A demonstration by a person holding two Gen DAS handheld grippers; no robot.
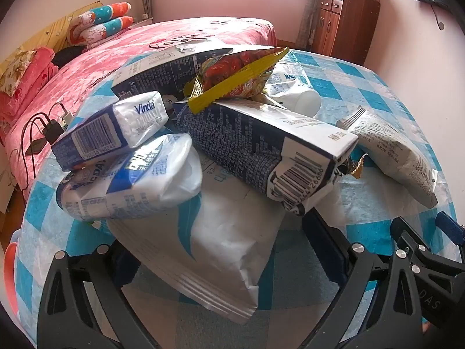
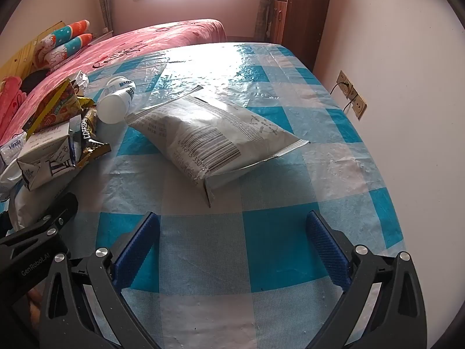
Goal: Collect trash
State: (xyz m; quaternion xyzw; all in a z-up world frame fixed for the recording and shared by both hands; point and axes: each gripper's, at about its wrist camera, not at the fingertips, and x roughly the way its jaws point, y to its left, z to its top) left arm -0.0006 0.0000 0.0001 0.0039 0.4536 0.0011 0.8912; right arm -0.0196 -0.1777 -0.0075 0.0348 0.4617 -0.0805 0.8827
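Left wrist view, far left: pink patterned bed point(image 1: 174, 40) with dark cables and a charger point(image 1: 49, 129) at its near edge. Beside it, the table under a blue-and-white checked plastic cloth point(image 1: 377, 93).

Trash heap sits on the left part of the table. At its left, a blue-and-white Vinda tissue pack point(image 1: 116, 125) rests on top of a soft white-and-blue plastic wrapper pack point(image 1: 130, 183). Beneath both, a large white pouch with a blue swirl point(image 1: 221, 241) runs toward the camera. Centre: a long dark-blue printed carton with a barcode end point(image 1: 261, 142), tilted across the pile. On top of it, a red-and-yellow crinkled snack bag point(image 1: 238, 72). Behind that, a white plastic bottle lying on its side point(image 1: 302, 99).

Left gripper point(image 1: 232, 258): fingers spread wide, straddling the near end of the swirl pouch; pads not pressing on it as far as can be seen.

Right of the heap, apart from it, a silvery-grey flat snack bag with a barcode point(image 2: 215, 142) lies alone on the cloth.

Right gripper point(image 2: 232, 253): blue ribbed pads point(image 2: 328, 250) wide apart, nothing between them, hovering over bare cloth just short of the grey bag.

Far right: pale wall with wall sockets point(image 2: 351, 99); brown wooden cabinet point(image 2: 299, 8) in the back corner.
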